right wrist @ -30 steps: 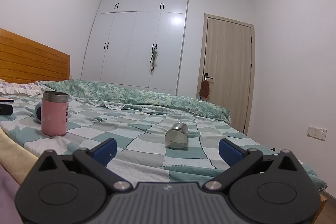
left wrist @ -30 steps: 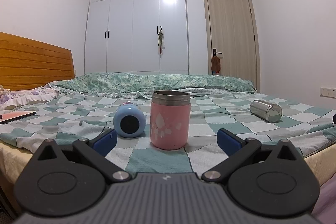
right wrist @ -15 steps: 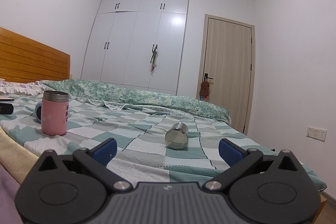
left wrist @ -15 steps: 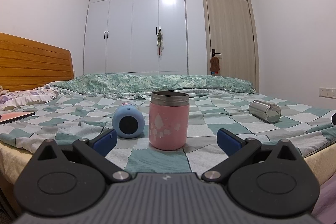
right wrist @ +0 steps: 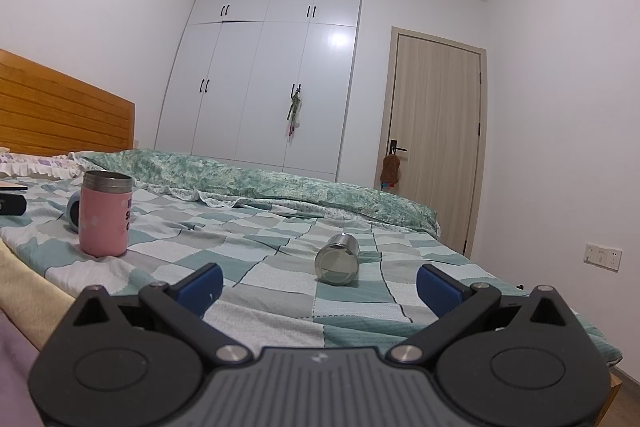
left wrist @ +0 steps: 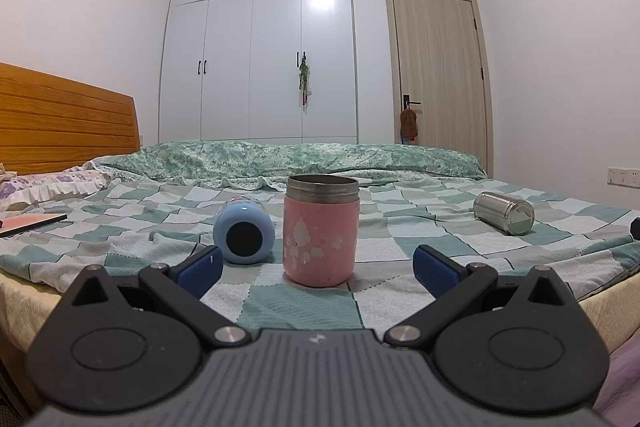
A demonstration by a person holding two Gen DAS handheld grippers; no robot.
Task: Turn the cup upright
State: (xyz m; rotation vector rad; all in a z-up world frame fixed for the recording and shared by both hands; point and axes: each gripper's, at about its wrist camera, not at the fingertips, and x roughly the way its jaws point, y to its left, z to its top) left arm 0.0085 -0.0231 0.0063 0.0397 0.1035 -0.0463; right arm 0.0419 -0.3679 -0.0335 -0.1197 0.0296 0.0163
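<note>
A pink cup (left wrist: 320,231) with a steel rim stands upright on the checked bedspread, straight ahead of my left gripper (left wrist: 316,265), which is open and empty just short of it. A light blue cup (left wrist: 244,233) lies on its side to its left, bottom toward me. A steel cup (left wrist: 505,213) lies on its side at the right. In the right wrist view the steel cup (right wrist: 337,264) lies ahead of my open, empty right gripper (right wrist: 318,285), and the pink cup (right wrist: 105,214) stands at the left, half hiding the blue cup (right wrist: 74,213).
The bed (left wrist: 400,251) has a wooden headboard (left wrist: 64,123) at the left, a rolled green quilt (left wrist: 288,159) along the far side, and a flat pink-topped object (left wrist: 32,223) at the left. White wardrobes (left wrist: 260,59) and a door (left wrist: 438,75) stand behind.
Both views have shifted only slightly. The cups have not moved and both grippers remain open.
</note>
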